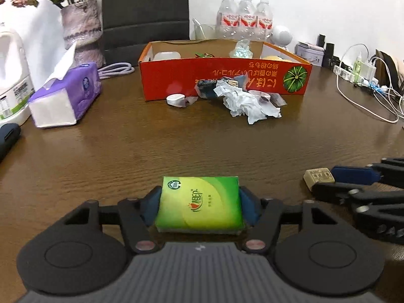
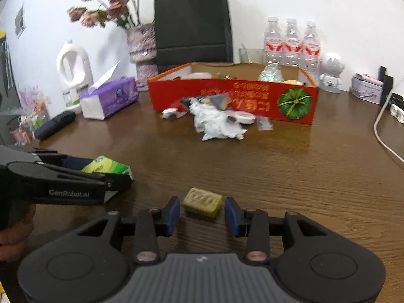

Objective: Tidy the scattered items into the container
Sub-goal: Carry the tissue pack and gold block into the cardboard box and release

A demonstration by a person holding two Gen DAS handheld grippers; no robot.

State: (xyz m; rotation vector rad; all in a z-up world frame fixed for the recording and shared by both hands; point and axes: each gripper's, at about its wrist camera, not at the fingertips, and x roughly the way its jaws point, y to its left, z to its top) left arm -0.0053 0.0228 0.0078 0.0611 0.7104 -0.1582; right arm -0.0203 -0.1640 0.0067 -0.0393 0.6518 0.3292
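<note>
L to R: purple tissue pack (image 1: 68, 93), soft plastic w/ a white sheet poking up, sits far L on the brown wood-grain surface (image 1: 176, 146), prob not part of the clutter. Left tongs (image 1: 199, 203) are clenched on the green tissue packet (image 1: 200, 202), a flat glossy rectangle; blue pads press both its long sides, and it looks to be resting on or just above the surface, can't tell which. Ahead, the container, a red cardboard box (image 1: 227, 80) w/ printed melon graphic, open top, low walls, stands well apart from both tongs. It already holds a few bits: a white lidded thing, a clear crinkly bag, smth yellowish, so the job seems partly done. Just in front of its near wall a heap is left: small white round cap (image 1: 175, 99), crumpled white paper (image 1: 247, 101) (soft, wrinkled, irregular), dark small parts and clear sachets I can't ID. Further R, right tongs (image 2: 202, 213) are released, pads standing either side of the tan eraser-like block (image 2: 203, 202), a small matte brick w/ embossed top, gaps visible both sides, so not gripped yet. My read: roughly midway; two items being picked now, the heap by the box to follow.
</note>
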